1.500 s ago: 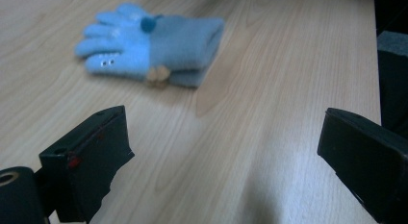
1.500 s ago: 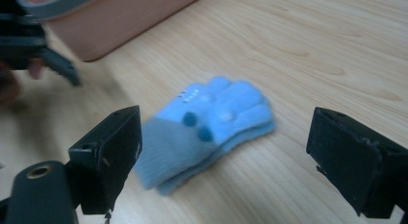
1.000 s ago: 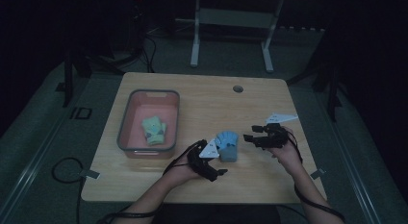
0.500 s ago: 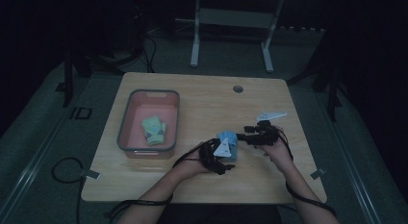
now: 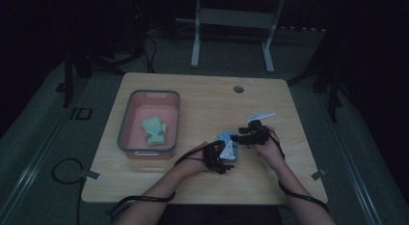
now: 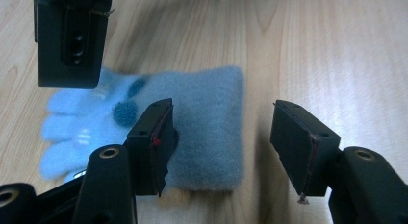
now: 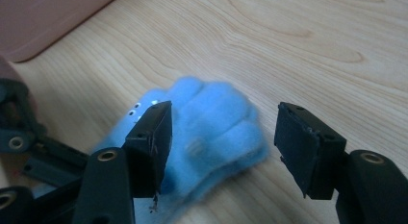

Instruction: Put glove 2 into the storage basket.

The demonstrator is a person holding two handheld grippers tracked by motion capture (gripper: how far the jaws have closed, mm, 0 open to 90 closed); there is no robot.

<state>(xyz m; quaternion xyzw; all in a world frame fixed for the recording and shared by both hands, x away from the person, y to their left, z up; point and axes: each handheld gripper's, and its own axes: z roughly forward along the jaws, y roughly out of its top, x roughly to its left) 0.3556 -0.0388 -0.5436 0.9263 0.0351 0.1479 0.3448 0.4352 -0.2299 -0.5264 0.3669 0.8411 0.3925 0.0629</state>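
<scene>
We worked at a wooden table, with a small light-blue glove lying flat on the bare wood near our edge, between our two hands and to the right of a red plastic bin. The bin held a folded green glove on its floor.

Our left gripper had its jaws astride the cuff end of the blue glove. In the left gripper view, one jaw sat against the fleecy cuff, dark dots showing on the fabric just beyond it, while the other jaw stood apart over bare wood beside the cuff's edge. The jaws had just been closing, with the cuff between them, yet they were not pinching it; they stood partly spread.

Our right gripper came at the glove from the finger end. In the right gripper view, its jaws were spread to either side of the stubby fingers, one jaw over the fabric and the other over the table just beside the fingertips, without gripping. In the high view, the right gripper met the glove from the far right and the left gripper from the near side, both hands low to the table.
</scene>
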